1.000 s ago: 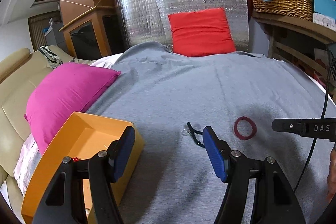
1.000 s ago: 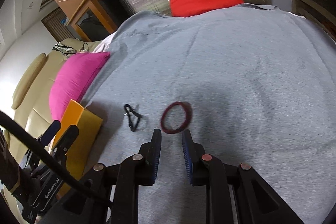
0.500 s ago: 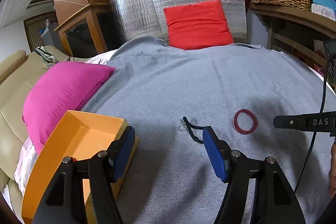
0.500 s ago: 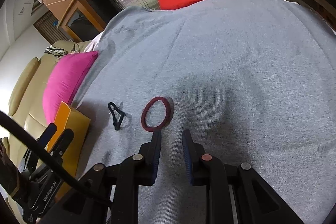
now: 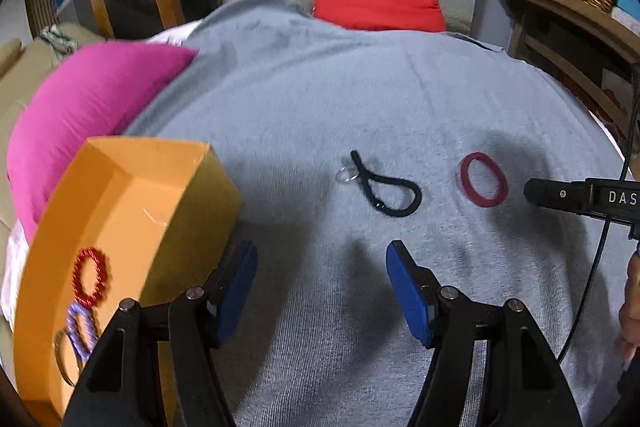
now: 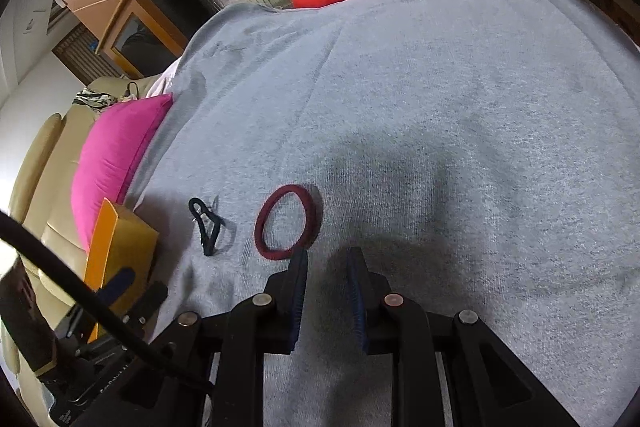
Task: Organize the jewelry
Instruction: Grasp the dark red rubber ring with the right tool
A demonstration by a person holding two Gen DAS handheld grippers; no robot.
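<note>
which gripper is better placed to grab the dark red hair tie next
Right. The right gripper sits right at the near edge of the dark red hair tie, jaws slightly apart and empty. The left gripper is nearer the black hair tie.

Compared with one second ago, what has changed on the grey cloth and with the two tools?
Both tools came lower and closer to the cloth. The right tool now has its tips at the near edge of the dark red band; the left tool tilted down, so the box shows bracelets inside. Nothing was gripped or released. The black band and both openings stayed as they were.
</note>
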